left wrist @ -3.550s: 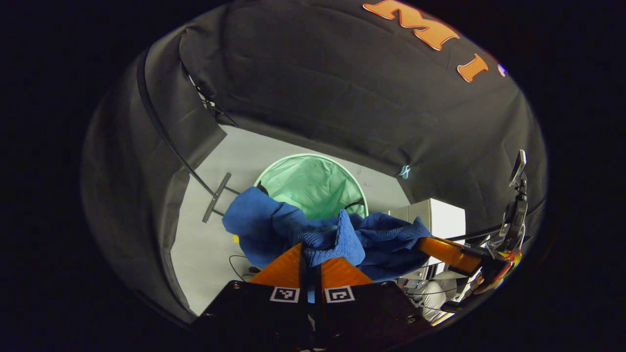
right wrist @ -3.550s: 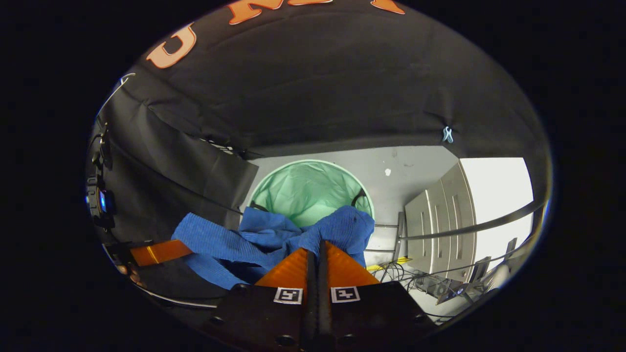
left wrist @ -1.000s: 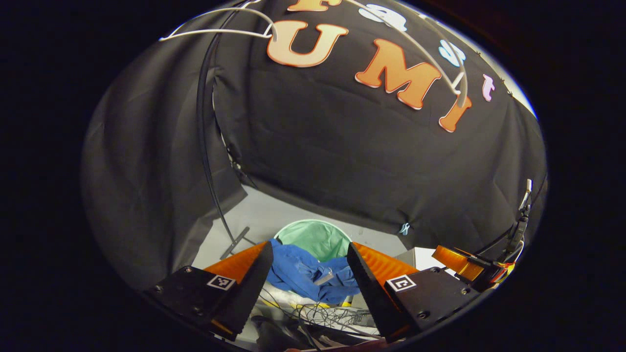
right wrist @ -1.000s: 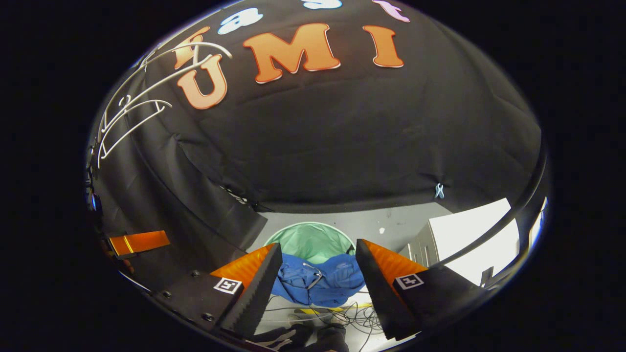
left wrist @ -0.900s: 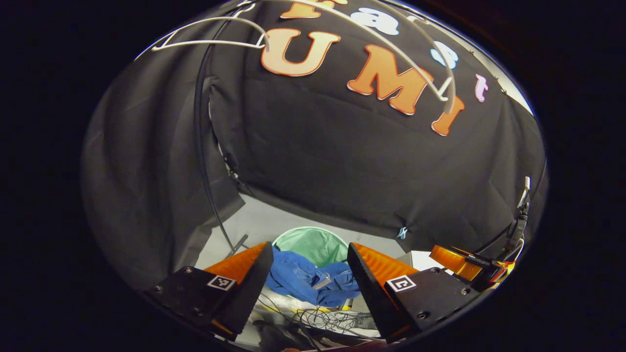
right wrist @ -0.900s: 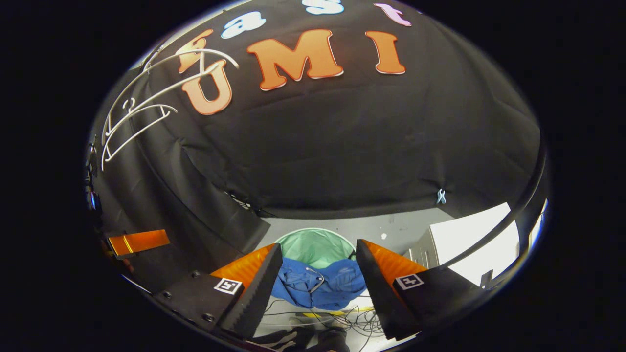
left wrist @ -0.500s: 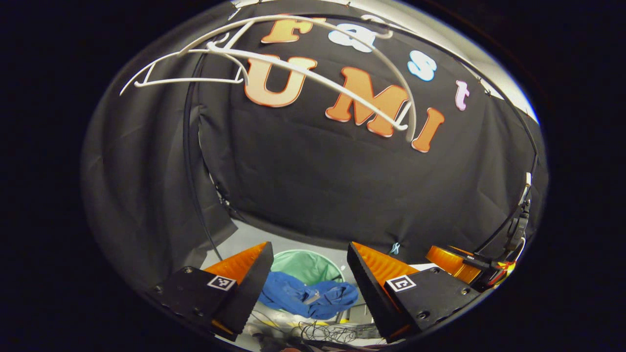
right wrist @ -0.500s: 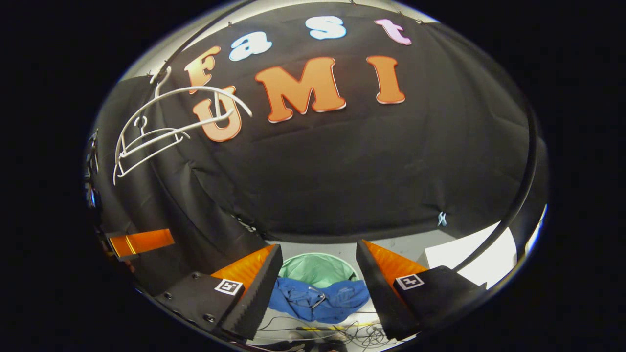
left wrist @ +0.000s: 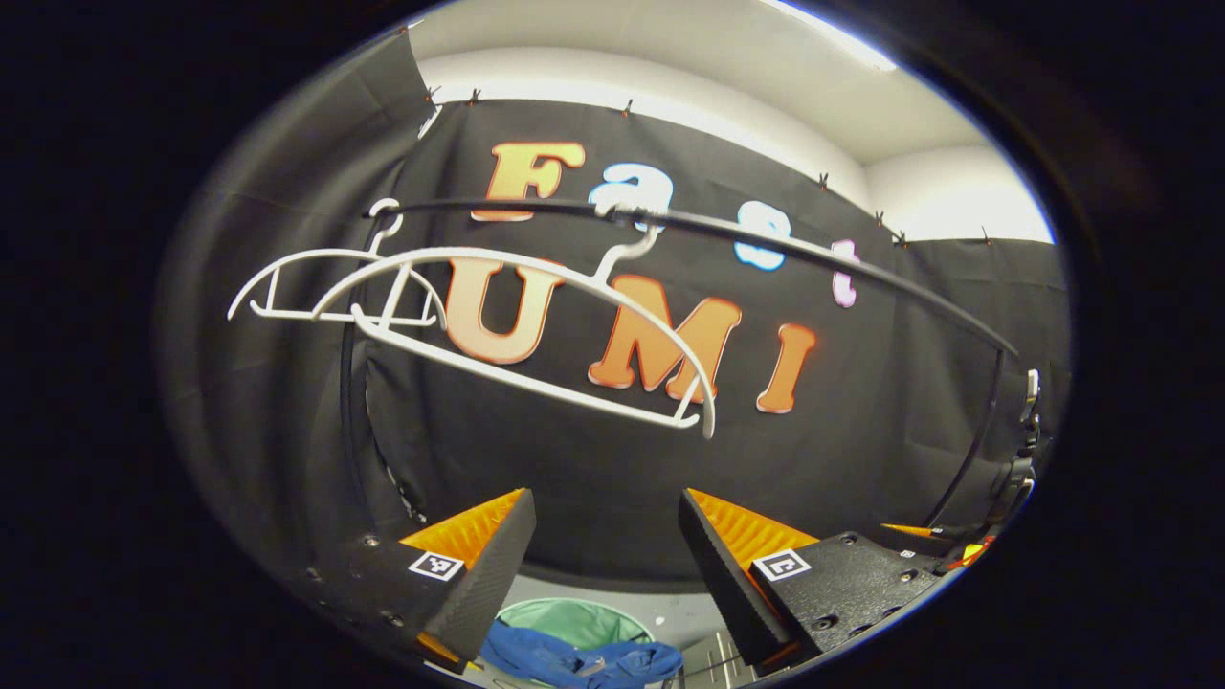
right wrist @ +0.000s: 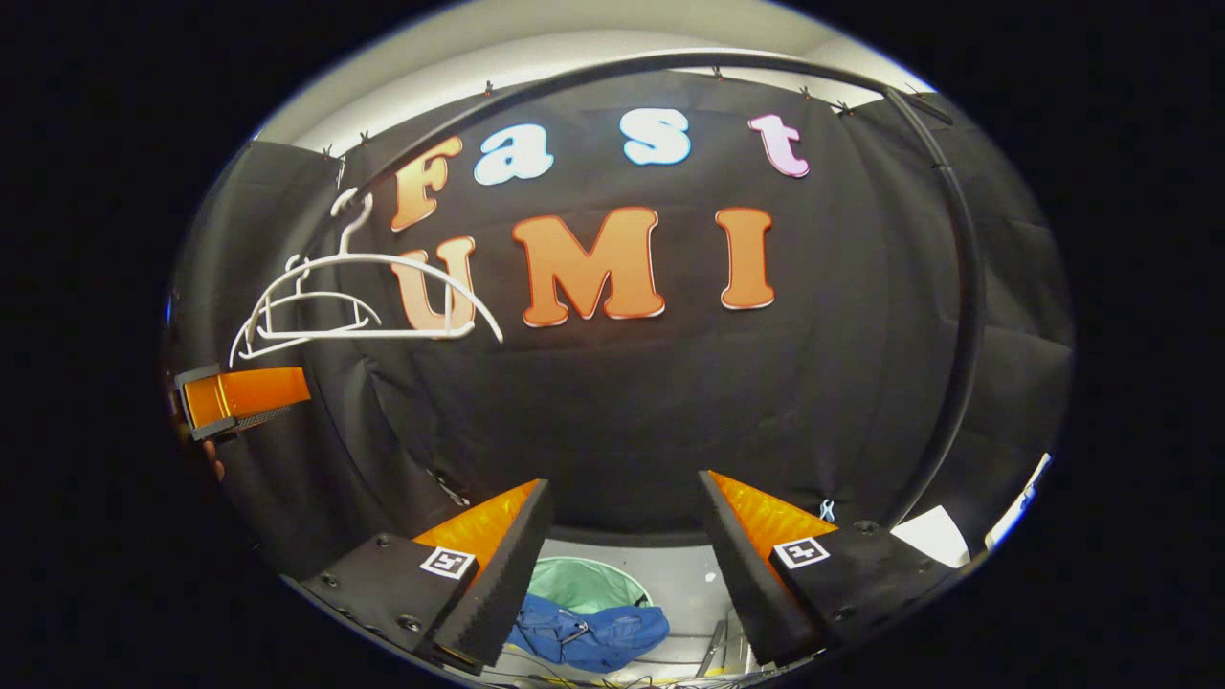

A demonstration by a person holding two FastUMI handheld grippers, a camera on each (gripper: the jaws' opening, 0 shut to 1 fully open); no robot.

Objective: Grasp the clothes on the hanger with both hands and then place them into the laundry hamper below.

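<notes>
both claws spread and gripping nothing, left claw (left wrist: 605, 536) and right claw (right wrist: 622, 536), blue garment (right wrist: 589, 636) draped over the green laundry hamper (right wrist: 586, 582) rim at bottom centre, white hangers (left wrist: 498, 325) bare upper left; looks only half in, best nudge it fully inside.

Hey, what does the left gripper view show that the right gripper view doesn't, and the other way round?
Left gripper view's own: the bright ceiling light strip. Right gripper view's own: a small clip on the cloth and a white cabinet at lower right. Shared: two empty white hangers on the rail, the green hamper with the blue clothes at its near rim, and both grippers open, the left gripper and the right gripper.
</notes>
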